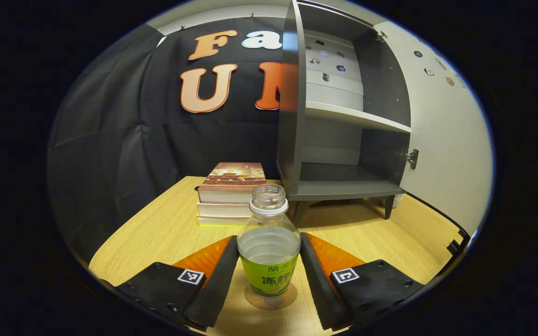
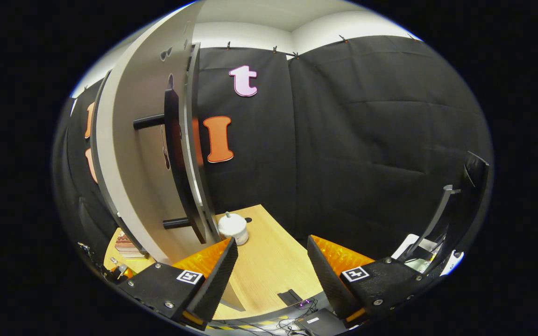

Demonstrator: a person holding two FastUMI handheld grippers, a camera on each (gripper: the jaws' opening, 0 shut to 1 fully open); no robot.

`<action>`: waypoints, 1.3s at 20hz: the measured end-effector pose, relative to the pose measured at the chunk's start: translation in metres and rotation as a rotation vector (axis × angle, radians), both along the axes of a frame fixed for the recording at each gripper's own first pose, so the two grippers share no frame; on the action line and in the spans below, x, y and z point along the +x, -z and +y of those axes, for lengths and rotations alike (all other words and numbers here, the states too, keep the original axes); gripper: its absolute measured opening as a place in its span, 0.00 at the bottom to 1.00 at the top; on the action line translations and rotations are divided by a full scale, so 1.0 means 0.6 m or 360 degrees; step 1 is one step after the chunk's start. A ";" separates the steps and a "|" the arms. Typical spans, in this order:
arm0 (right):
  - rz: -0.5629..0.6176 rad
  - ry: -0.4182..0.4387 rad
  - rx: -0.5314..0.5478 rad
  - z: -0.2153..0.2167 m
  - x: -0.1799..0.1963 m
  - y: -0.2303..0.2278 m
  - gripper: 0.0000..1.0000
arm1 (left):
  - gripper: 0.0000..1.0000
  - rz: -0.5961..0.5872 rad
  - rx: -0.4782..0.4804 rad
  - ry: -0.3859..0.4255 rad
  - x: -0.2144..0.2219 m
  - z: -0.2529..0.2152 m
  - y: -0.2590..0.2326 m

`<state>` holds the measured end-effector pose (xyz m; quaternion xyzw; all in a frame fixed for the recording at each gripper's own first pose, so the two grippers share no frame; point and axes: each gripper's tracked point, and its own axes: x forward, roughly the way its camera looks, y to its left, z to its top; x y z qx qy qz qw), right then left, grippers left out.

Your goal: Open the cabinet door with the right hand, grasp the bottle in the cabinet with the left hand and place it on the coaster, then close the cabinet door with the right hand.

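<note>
A clear, capless bottle [image 1: 269,247] with a green label stands upright on a round see-through coaster [image 1: 271,301] on the wooden table. My left gripper [image 1: 269,245] is shut on the bottle, one finger pressed to each side. Behind it the grey cabinet [image 1: 343,186] stands with bare shelves, its door [image 1: 442,140] swung wide to the right. In the right gripper view the door [image 2: 129,186] rises at the left with its black bar handle [image 2: 172,163] facing me. My right gripper [image 2: 271,249] is open, just right of the door's edge, with nothing between its fingers.
A stack of books [image 1: 231,191] lies left of the cabinet. A small white lidded pot [image 2: 233,227] sits on the table [image 2: 269,270] beyond the door's edge. Cables and small devices [image 2: 311,319] lie below the table's near edge. A stand [image 2: 430,224] leans at the right.
</note>
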<state>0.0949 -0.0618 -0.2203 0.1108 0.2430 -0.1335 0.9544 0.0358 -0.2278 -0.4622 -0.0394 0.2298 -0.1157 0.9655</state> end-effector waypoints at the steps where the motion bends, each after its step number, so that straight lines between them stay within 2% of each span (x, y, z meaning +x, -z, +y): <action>1: 0.0000 -0.0003 0.0005 0.002 -0.001 0.000 0.98 | 0.84 0.0000 0.0002 0.0002 0.001 -0.001 0.000; 4: 0.0007 -0.0005 0.0010 0.003 -0.001 0.004 0.98 | 0.85 0.0005 0.0008 0.0011 -0.007 -0.002 0.001; 5: 0.0008 -0.0004 0.0010 0.003 -0.001 0.004 0.93 | 0.85 0.0004 0.0012 0.0013 -0.009 -0.002 -0.001; 15: 0.0027 -0.0012 0.0020 0.003 -0.016 0.015 0.93 | 0.88 -0.0015 -0.0013 -0.0002 -0.036 0.017 -0.039; 16: 0.0031 -0.0015 0.0021 0.004 -0.018 0.018 0.98 | 0.88 -0.0020 -0.0024 -0.0002 -0.042 0.018 -0.048; 17: 0.0035 -0.0018 0.0023 0.004 -0.019 0.019 0.93 | 0.88 -0.0024 -0.0034 0.0001 -0.048 0.021 -0.060; 21: 0.0047 -0.0036 0.0033 0.012 -0.023 0.031 0.93 | 0.89 -0.0060 -0.0039 0.0015 -0.075 0.040 -0.118; 23: 0.0058 -0.0051 0.0049 0.020 -0.023 0.041 0.93 | 1.00 -0.0097 -0.0035 0.0016 -0.085 0.060 -0.164; 26: 0.0068 -0.0081 0.0062 0.035 -0.023 0.051 0.93 | 0.99 -0.0138 -0.0062 -0.0018 -0.082 0.092 -0.233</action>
